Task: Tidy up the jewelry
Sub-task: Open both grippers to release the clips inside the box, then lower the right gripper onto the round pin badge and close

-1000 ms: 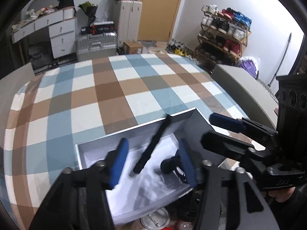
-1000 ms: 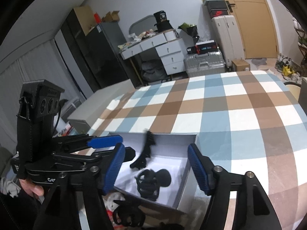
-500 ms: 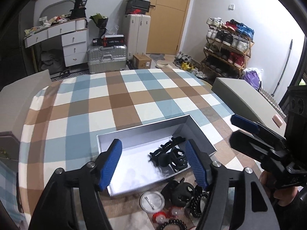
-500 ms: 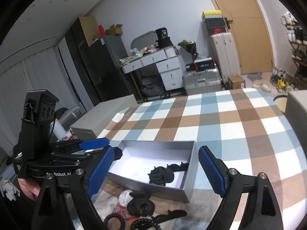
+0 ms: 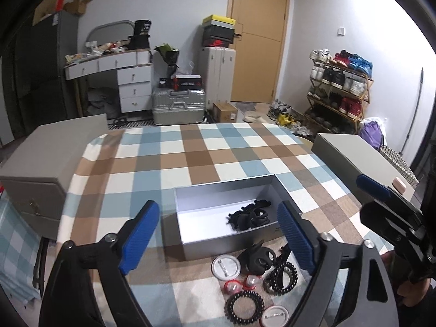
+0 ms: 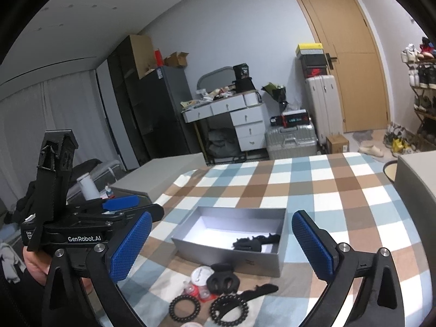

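An open grey box [image 5: 207,242] [image 6: 190,242] sits on the checked tablecloth and holds black hair clips [image 5: 249,216] [image 6: 254,242] at its right end. In front of it lie a black claw clip [image 5: 259,259] [image 6: 222,279], black spiral hair ties [image 5: 282,275] [image 6: 185,306], round pin badges [image 5: 226,265] and small red pieces [image 5: 234,286]. My left gripper [image 5: 218,234] is open and empty, raised above the box's near side. My right gripper [image 6: 220,248] is open and empty, raised to the right of it. Each gripper shows in the other's view, the right one [image 5: 387,201] and the left one [image 6: 109,212].
Grey boxes stand at the table's left [image 5: 51,150] and right [image 5: 354,158] edges. Behind the table are a white desk with drawers [image 5: 128,81], suitcases [image 5: 178,105], a wooden door [image 5: 259,41] and a shoe rack [image 5: 338,92].
Both grippers have risen and pulled back from inside the box. The black clips now lie at rest in the box, and the loose items in front have come into view.
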A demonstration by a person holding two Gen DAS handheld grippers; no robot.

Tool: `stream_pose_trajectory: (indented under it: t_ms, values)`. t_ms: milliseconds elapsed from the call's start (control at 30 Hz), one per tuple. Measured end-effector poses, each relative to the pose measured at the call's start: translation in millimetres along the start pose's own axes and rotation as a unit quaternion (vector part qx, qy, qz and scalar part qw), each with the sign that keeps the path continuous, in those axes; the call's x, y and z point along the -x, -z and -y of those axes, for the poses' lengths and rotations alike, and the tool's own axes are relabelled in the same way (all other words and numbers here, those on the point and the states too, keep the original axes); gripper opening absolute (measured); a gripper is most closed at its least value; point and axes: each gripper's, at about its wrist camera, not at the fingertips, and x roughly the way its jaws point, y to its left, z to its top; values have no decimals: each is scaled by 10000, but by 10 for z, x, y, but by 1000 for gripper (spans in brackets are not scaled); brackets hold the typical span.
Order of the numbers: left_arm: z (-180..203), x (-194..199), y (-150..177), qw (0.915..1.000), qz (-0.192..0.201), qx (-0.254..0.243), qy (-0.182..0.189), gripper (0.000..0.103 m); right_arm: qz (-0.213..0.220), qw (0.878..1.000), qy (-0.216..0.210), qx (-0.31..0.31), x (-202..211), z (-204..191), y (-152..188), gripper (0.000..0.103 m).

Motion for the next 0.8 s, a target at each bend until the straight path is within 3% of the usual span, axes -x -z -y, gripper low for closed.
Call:
stream_pose_trajectory:
  t_ms: [133,233,467,600,800]
  values:
    - [-28,93,96,9995,105,143,-250,94,28,9999,-24,156,108,-123,80,103]
    - [-64,153,218,9992,109,312,-205,97,-48,9996,-36,274,153,-211,185,103]
    - [-153,214,502,9980,89,559,-265,102,-517,9979,-29,385,135,-298,554,103]
    - [-222,175,684,9957,-151,653,-637,102,-837,9959,53,352,90,-291,758,103]
    - [-339,125,880,9940,-515,762,-593,102,-1853,9824,-225,62,-162,-279,1098,103]
